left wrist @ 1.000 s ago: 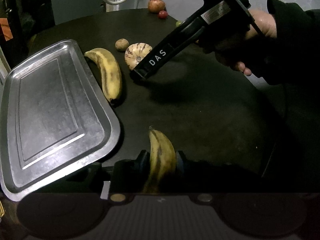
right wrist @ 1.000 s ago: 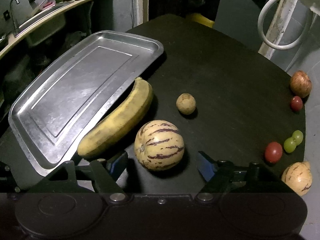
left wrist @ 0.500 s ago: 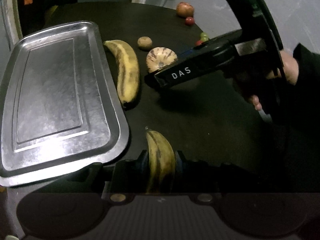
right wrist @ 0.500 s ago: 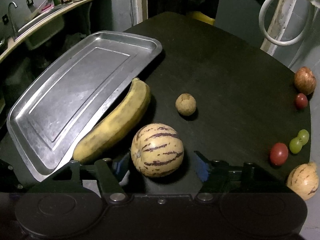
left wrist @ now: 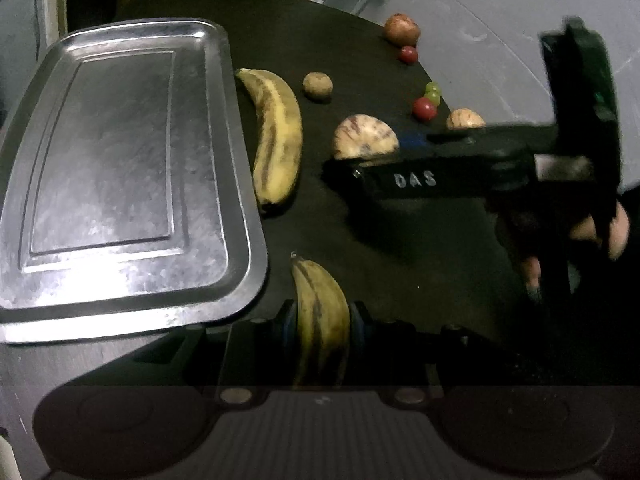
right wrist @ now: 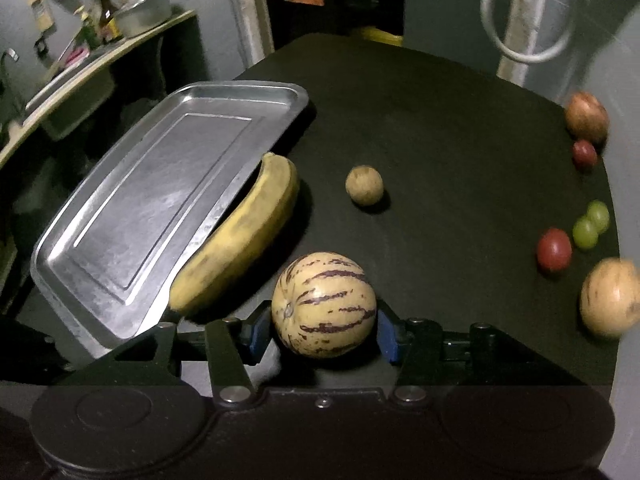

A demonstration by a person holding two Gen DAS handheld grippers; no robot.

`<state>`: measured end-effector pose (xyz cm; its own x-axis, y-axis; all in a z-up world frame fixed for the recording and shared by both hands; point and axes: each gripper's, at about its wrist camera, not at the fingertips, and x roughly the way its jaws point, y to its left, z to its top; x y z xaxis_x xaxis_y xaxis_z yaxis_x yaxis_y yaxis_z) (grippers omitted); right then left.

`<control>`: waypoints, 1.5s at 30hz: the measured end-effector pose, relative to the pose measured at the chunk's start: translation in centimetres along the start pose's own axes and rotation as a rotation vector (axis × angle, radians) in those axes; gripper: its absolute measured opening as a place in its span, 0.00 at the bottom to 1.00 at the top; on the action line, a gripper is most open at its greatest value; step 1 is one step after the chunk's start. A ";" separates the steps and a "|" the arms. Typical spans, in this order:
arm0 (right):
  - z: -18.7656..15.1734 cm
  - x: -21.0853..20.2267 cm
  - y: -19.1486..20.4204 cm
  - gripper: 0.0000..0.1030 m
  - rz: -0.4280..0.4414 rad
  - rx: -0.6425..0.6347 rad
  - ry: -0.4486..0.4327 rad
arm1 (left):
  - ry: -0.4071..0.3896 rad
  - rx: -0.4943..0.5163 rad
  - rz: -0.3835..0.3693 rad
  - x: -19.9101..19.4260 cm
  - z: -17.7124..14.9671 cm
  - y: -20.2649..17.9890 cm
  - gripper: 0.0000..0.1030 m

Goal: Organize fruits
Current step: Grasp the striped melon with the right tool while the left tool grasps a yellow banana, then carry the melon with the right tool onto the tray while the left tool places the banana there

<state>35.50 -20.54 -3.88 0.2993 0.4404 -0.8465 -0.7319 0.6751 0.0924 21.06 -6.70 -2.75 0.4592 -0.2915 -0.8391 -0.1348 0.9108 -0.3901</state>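
My left gripper [left wrist: 320, 326] is shut on a spotted yellow banana [left wrist: 318, 316] and holds it above the dark table, just right of the steel tray [left wrist: 100, 168]. A second banana [left wrist: 278, 140] lies against the tray's right rim; it also shows in the right wrist view [right wrist: 236, 236]. My right gripper [right wrist: 324, 330] has closed onto a striped yellow melon [right wrist: 324, 304], both blue pads touching its sides. In the left wrist view the right gripper [left wrist: 380, 148] shows at the same melon [left wrist: 366, 136].
On the dark round table [right wrist: 440, 128] lie a small brown round fruit [right wrist: 364, 184], a red fruit [right wrist: 554, 250], two green grapes [right wrist: 591, 224], a second striped melon [right wrist: 610, 298], a reddish apple [right wrist: 586, 116] and a small red fruit [right wrist: 584, 154]. A counter with bottles [right wrist: 100, 40] stands far left.
The right gripper's pads have closed in from wide open onto the striped melon. The left gripper has swung with its banana, so the tray now sits nearer and more square in its view.
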 end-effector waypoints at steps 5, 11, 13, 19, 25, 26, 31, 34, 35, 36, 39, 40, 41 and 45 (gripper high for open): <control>-2.4 -1.9 0.1 0.52 -0.009 0.116 -0.046 | 0.019 -0.081 -0.039 0.1 0.3 0.9 0.30; -5.8 -4.1 0.1 0.53 -0.047 0.217 -0.090 | 0.066 -0.222 -0.141 0.0 0.2 2.7 0.29; -6.6 -4.7 0.1 0.52 -0.053 0.250 -0.098 | 0.066 -0.218 -0.159 -0.3 0.2 2.7 0.29; -7.5 -5.5 0.9 0.52 -0.075 0.303 -0.113 | 0.059 -0.237 -0.181 -2.0 1.1 3.2 0.29; -6.8 -5.8 2.9 0.52 -0.101 0.319 -0.139 | 0.028 -0.250 -0.248 -4.0 3.1 4.8 0.29; -6.5 -5.8 3.2 0.52 -0.104 0.321 -0.141 | 0.020 -0.246 -0.256 -4.4 3.6 5.2 0.29; -3.2 -5.3 5.4 0.52 -0.114 0.282 -0.156 | -0.025 -0.266 -0.271 -6.8 7.0 8.3 0.29; -0.5 -4.2 6.5 0.53 -0.108 0.258 -0.173 | -0.066 -0.265 -0.225 -7.9 9.3 10.7 0.29; 0.5 -3.7 7.0 0.52 -0.105 0.245 -0.178 | -0.079 -0.264 -0.201 -8.1 10.1 11.7 0.29; 1.6 -3.0 7.5 0.52 -0.102 0.229 -0.181 | -0.087 -0.261 -0.179 -8.2 10.9 12.5 0.29; 4.6 -0.9 8.8 0.52 -0.090 0.188 -0.185 | -0.099 -0.263 -0.146 -7.5 13.2 14.7 0.29; 5.5 -0.1 9.1 0.52 -0.088 0.178 -0.182 | -0.097 -0.263 -0.139 -7.2 14.0 15.4 0.29; 6.3 0.7 9.4 0.52 -0.089 0.168 -0.178 | -0.096 -0.260 -0.134 -6.9 14.8 16.0 0.29; 9.1 3.5 10.4 0.53 -0.100 0.137 -0.148 | -0.072 -0.256 -0.103 -5.6 17.7 18.1 0.29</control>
<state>34.57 -6.58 -1.13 0.4600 0.4422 -0.7700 -0.6068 0.7896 0.0910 31.56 16.58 1.55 0.5416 -0.3487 -0.7649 -0.2973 0.7717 -0.5623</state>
